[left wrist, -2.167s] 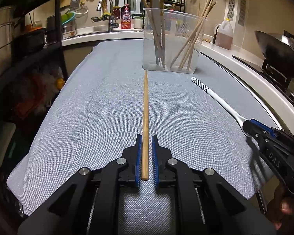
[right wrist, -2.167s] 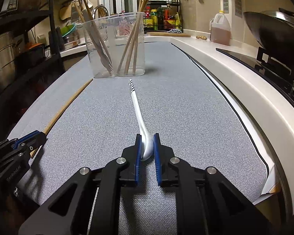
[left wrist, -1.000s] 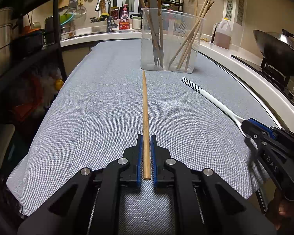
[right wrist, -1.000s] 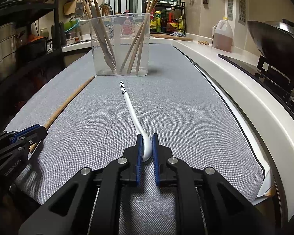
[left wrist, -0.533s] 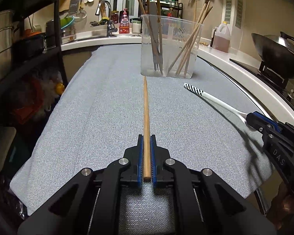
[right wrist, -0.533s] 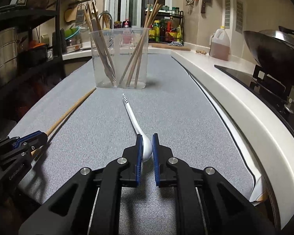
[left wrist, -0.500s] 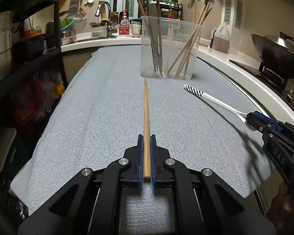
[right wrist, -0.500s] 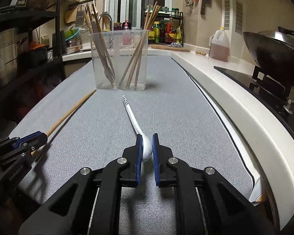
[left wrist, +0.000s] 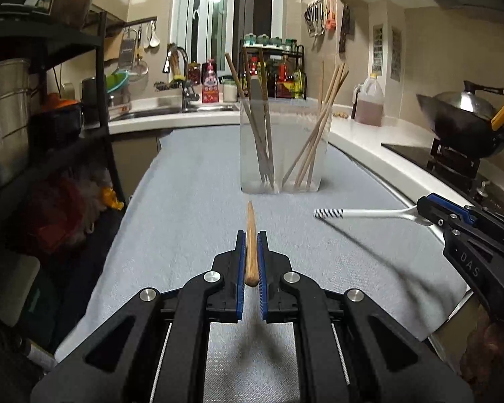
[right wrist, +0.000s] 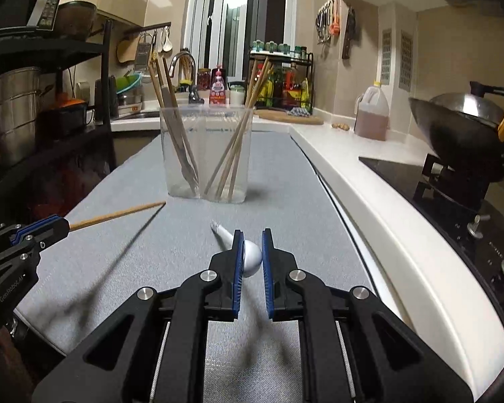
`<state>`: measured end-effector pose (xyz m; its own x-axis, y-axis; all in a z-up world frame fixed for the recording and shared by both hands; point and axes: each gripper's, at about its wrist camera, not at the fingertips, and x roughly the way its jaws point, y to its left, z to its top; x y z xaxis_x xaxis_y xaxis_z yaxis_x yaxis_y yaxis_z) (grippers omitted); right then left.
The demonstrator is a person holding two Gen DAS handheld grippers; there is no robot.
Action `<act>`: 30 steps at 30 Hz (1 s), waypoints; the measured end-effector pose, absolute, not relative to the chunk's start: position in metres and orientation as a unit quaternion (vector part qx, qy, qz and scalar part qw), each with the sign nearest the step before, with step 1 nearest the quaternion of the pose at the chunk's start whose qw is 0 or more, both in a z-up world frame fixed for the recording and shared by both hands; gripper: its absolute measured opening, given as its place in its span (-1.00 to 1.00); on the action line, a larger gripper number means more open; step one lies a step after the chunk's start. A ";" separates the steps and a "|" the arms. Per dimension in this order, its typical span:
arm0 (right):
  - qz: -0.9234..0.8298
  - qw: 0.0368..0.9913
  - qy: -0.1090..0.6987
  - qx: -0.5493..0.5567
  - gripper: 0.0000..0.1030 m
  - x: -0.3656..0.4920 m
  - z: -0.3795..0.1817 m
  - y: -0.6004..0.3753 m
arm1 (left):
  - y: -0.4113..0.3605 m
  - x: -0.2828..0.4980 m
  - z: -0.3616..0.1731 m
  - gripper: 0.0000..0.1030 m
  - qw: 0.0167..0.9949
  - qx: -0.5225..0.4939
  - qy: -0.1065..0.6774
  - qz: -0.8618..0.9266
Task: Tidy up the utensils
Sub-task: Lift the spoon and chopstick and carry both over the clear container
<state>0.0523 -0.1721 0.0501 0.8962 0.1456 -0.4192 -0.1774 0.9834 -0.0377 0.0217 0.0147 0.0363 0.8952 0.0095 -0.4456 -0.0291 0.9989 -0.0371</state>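
Note:
My left gripper is shut on a wooden chopstick and holds it lifted above the grey cloth, pointing at the clear container. The container holds several chopsticks and a fork. My right gripper is shut on the bowl of a white spoon with a striped handle end, also lifted off the cloth. The spoon and right gripper show at the right in the left wrist view. The chopstick and left gripper show at the left in the right wrist view, with the container ahead.
A white counter runs along the right with a wok on a stove and an oil jug. A dark shelf rack with pots stands left. A sink and bottle rack sit behind the container.
Both grippers have lifted their utensils off the cloth. The chopstick and the spoon now hang in the air, casting shadows, with both views raised and tilted.

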 end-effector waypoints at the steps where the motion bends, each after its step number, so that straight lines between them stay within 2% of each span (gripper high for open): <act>1: 0.084 0.974 0.209 -0.040 -0.78 0.053 0.055 -0.172 | 0.016 0.022 0.042 -0.87 0.975 -0.022 0.223 0.009; 14: 0.111 0.973 0.201 -0.026 -0.77 0.082 0.106 -0.173 | 0.037 0.051 0.110 -0.87 0.981 -0.027 0.191 -0.014; 30: 0.135 0.967 0.213 -0.021 -0.77 0.127 0.148 -0.161 | 0.041 0.097 0.166 -0.87 0.967 -0.043 0.243 -0.063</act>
